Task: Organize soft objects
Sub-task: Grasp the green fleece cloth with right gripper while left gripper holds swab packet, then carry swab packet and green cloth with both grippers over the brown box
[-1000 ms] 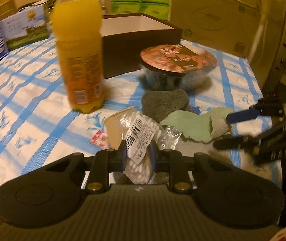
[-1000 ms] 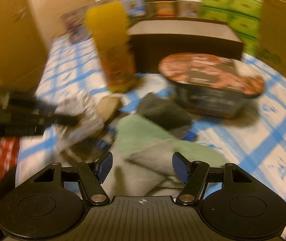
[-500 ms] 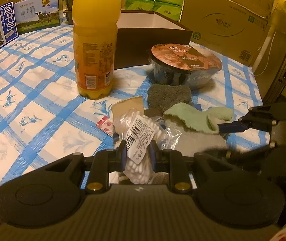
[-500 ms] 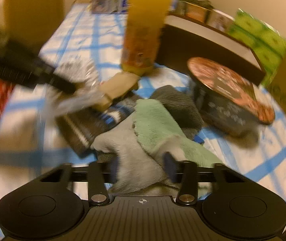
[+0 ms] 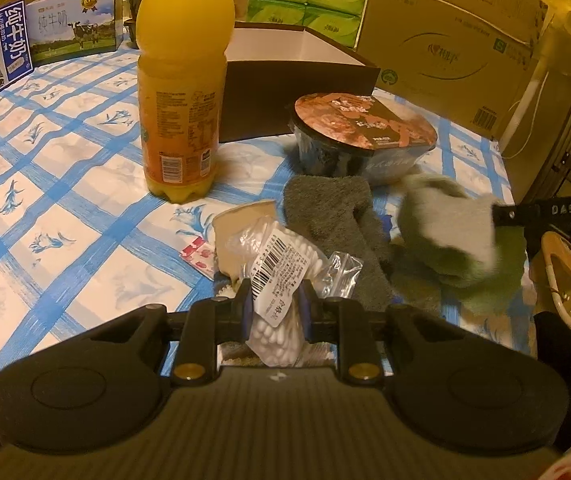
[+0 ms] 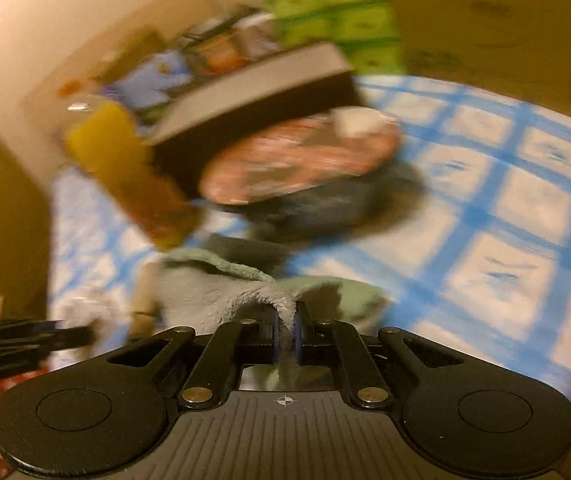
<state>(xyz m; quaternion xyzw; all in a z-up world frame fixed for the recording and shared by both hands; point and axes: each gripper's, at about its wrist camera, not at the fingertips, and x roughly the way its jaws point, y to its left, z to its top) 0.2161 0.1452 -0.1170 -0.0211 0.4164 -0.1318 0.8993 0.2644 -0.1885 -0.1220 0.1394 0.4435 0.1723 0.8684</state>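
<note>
Green-grey fuzzy sock (image 6: 285, 300) | bunched, pinched in right gripper (image 6: 284, 334)

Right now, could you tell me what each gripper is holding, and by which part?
Left gripper: cotton swab bag, pinched mid-body by its label. Right gripper: green-grey sock, pinched at its fuzzy edge.

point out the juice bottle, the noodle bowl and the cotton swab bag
juice bottle (image 5: 181, 120), left wrist view, on its label
noodle bowl (image 5: 361, 120), left wrist view, on the printed lid
cotton swab bag (image 5: 281, 268), left wrist view, on the barcode sticker
</note>
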